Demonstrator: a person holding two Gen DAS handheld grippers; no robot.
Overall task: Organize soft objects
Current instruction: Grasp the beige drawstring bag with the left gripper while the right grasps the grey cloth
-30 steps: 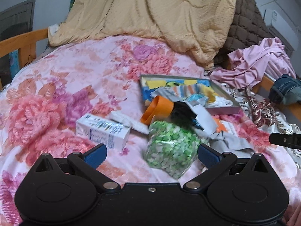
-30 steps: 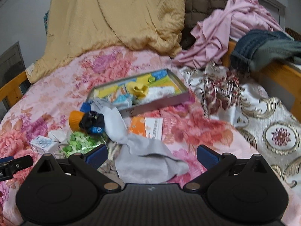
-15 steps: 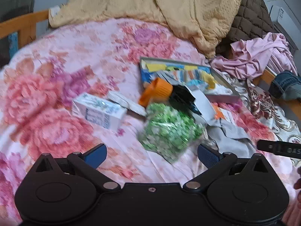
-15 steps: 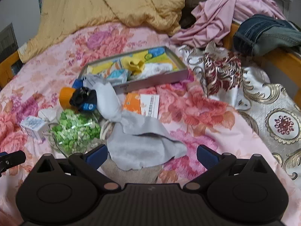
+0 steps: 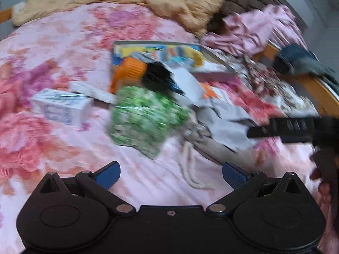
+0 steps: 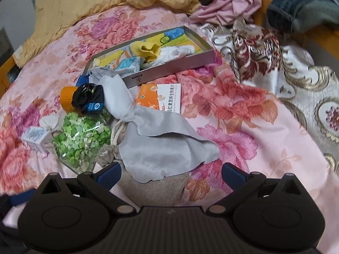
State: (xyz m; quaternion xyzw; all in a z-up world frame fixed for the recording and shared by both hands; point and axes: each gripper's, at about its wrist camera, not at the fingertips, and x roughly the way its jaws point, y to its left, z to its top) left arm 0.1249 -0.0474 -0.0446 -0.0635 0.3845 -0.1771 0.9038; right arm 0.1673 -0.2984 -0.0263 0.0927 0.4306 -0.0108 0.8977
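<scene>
A grey cloth lies crumpled on the floral bed over a beige drawstring pouch; it also shows in the left wrist view. A shallow box behind holds yellow, white and patterned soft items. A clear bag of green pieces lies left of the cloth, and shows blurred in the left view. My right gripper is open, just above the cloth's near edge. My left gripper is open and empty above the sheet.
An orange-capped bottle, black socks, a small white carton and an orange-white packet lie around the cloth. A yellow blanket, pink clothing and jeans are heaped behind.
Both grippers have moved forward and down toward the pile. The right gripper now hangs just over the grey cloth and pouch. The left view is motion-blurred.
</scene>
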